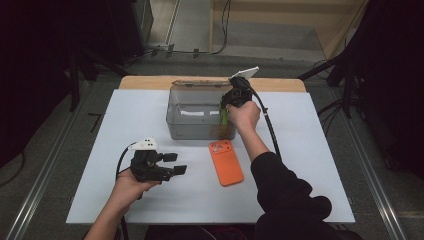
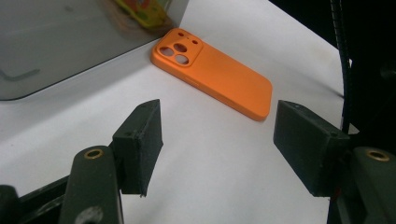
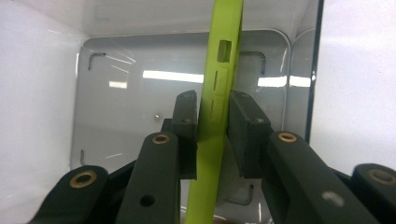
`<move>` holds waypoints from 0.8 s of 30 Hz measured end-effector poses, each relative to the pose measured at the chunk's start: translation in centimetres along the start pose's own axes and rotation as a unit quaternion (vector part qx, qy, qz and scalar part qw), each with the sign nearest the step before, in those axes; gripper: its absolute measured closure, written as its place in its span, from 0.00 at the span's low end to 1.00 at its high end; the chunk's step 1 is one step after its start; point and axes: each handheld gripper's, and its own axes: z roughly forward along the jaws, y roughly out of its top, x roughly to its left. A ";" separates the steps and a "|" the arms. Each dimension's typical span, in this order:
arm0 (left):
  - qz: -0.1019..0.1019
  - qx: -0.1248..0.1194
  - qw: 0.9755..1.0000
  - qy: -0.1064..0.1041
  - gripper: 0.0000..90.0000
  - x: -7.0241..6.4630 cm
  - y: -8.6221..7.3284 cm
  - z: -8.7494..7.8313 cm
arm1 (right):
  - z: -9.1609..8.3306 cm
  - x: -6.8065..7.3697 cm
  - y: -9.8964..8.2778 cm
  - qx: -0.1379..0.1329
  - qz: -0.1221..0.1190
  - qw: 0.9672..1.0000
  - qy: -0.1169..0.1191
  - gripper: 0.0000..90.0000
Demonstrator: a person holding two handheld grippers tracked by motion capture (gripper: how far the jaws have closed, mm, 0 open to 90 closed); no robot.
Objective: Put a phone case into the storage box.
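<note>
At the upper centre of the high view, the right gripper (image 1: 229, 107) reaches down into the right end of the clear plastic bin (image 1: 190, 112), its jaws set narrowly either side of a lime-green phone case (image 3: 215, 121) that stands on edge between them. In the right gripper view the pads lie against the case's two faces. At lower left the left gripper (image 1: 176, 163) rests with its jaws wide apart and nothing between them, pointing toward the orange phone case (image 1: 226, 162) lying flat on the white table (image 1: 310, 165) just below the bin.
</note>
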 end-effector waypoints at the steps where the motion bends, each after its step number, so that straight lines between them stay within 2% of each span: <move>1: 0.000 0.000 1.000 0.000 0.37 0.0 0.0 0.0 | 0.0 0.0 0.0 0.001 -0.001 1.000 -0.002 0.79; 24: -0.001 0.001 1.000 -0.002 0.37 0.0 0.0 0.0 | -0.3 0.2 0.1 0.004 -0.018 1.000 -0.019 0.75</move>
